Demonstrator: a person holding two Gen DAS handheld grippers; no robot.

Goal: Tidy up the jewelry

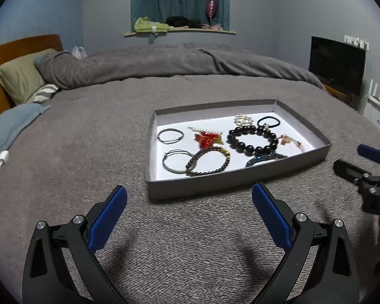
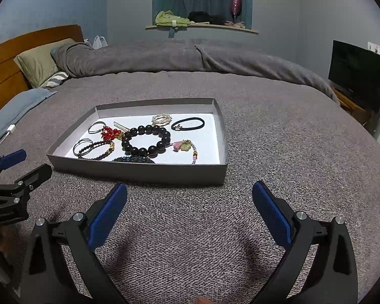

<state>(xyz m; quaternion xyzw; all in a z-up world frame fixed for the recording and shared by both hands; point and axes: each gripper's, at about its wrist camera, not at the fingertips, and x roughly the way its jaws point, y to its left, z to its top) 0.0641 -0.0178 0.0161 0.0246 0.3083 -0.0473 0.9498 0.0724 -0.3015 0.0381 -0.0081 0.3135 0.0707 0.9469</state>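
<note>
A shallow grey cardboard tray [image 1: 215, 181] [image 2: 139, 171] lies on the bed and holds several pieces of jewelry. A large black bead bracelet [image 1: 253, 139] [image 2: 145, 140] sits in its middle. A small dark bead bracelet [image 1: 207, 160] [image 2: 96, 150], thin bangles [image 1: 170, 135], a red bead ornament [image 1: 206, 136] [image 2: 109, 132], a black hair tie [image 1: 268, 121] [image 2: 188, 122] and a pearl piece [image 1: 243, 119] lie around it. My left gripper [image 1: 190, 200] is open and empty, just before the tray's near wall. My right gripper [image 2: 190, 197] is open and empty, near the tray's front right corner.
The tray rests on a grey knitted blanket [image 1: 88, 152] covering the bed. A folded grey duvet [image 1: 177, 60] and pillows [image 1: 20, 76] lie behind it. A dark screen [image 1: 337, 63] stands at the right. A white charger cable [image 1: 2, 158] lies at the left.
</note>
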